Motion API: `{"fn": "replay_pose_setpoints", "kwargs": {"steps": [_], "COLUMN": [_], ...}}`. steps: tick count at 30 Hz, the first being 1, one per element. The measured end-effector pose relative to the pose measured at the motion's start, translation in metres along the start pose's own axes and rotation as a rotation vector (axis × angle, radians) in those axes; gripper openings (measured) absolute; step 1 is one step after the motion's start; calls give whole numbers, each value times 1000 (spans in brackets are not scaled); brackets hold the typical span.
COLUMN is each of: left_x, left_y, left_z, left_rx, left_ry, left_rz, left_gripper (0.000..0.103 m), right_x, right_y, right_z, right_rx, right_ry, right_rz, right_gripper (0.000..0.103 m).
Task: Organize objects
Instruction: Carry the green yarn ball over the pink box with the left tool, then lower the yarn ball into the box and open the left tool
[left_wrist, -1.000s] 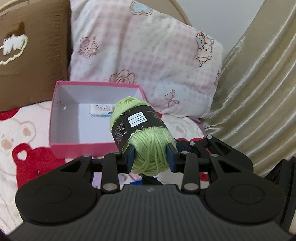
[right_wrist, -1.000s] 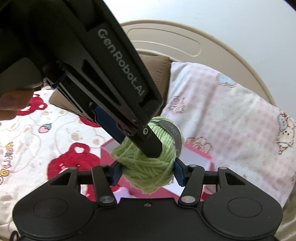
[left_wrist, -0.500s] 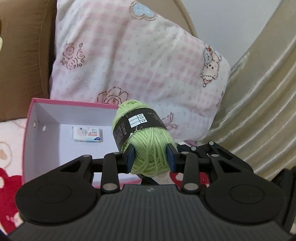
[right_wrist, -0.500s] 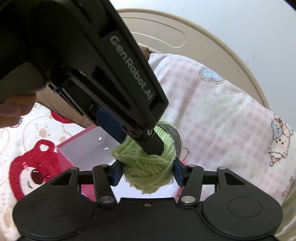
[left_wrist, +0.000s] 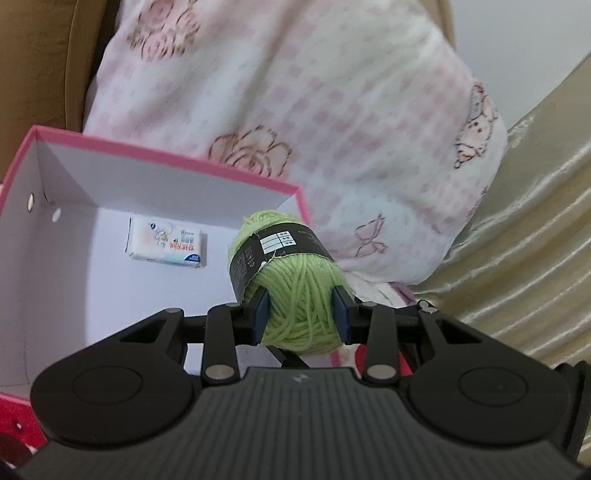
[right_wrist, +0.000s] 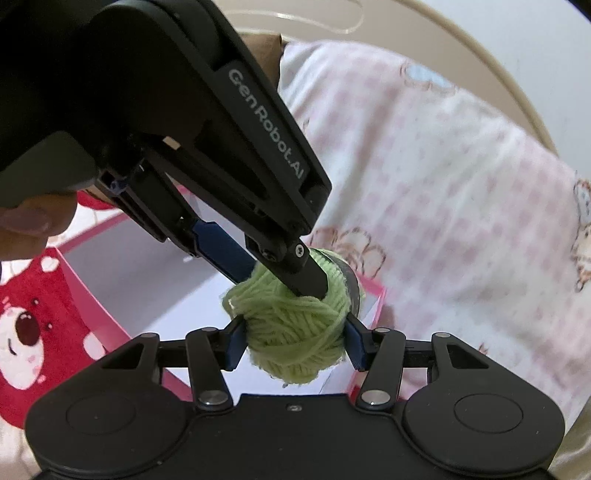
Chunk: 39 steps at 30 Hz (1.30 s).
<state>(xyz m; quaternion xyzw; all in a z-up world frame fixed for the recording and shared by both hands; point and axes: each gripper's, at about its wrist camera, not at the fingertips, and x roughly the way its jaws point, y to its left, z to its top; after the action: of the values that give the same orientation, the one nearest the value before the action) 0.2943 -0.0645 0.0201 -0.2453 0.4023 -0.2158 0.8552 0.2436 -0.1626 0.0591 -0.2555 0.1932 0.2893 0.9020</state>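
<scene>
A green yarn ball (left_wrist: 299, 295) with a black paper band hangs above the right end of an open pink box (left_wrist: 166, 158) with a white inside. My left gripper (left_wrist: 301, 310) is shut on the ball's near end, its blue pads pressing both sides. In the right wrist view the yarn ball (right_wrist: 295, 332) also sits between the pads of my right gripper (right_wrist: 295, 343), which press on it from below the left gripper's fingers (right_wrist: 306, 275). A small white tissue pack (left_wrist: 166, 242) lies on the box floor.
A pink checked pillow (left_wrist: 332, 129) leans right behind the box, with a brown cushion (left_wrist: 37, 74) to its left. Shiny gold fabric (left_wrist: 535, 240) fills the right side. The box (right_wrist: 92, 295) sits on a red bear blanket (right_wrist: 26, 321). A hand (right_wrist: 29, 221) holds the left gripper.
Both grippers have carried the yarn ball forward and down toward the box, which now looms larger beneath it. Both grips on the ball look unchanged.
</scene>
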Motion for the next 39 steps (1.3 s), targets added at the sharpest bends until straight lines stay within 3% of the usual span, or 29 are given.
{"fn": "replay_pose_setpoints", "kwargs": {"steps": [6,12,23,26,31,36,39], "left_x": [16,27,58,57,63,68,66], "left_y": [29,46,64,63,64,66,63], "left_z": [2,10,8,4,3,2,1], "left_rx": [-64,-114,-162,-153,-174,-179,-180], "left_ry": [-14,-4,45,14,37,52,58], "left_rz": [-58,-94,-32,-42,-26,-27,-19], "left_gripper": [36,36,36,36,36,35,35], "right_x": [24,39,78,82,84,81,78], "right_y": [8,6,10,7,3,3,0], "right_z": [-4,2,-1,0,-2,-4,-1], "right_rx": [-30,-56,-168,-183,-181,-172,-119], "right_ry": [35,51,181,195,212,235,248], "right_rz": [-40,-27,5,26,43,50,33], "right_gripper": [58,58,58,59,61,65,77]}}
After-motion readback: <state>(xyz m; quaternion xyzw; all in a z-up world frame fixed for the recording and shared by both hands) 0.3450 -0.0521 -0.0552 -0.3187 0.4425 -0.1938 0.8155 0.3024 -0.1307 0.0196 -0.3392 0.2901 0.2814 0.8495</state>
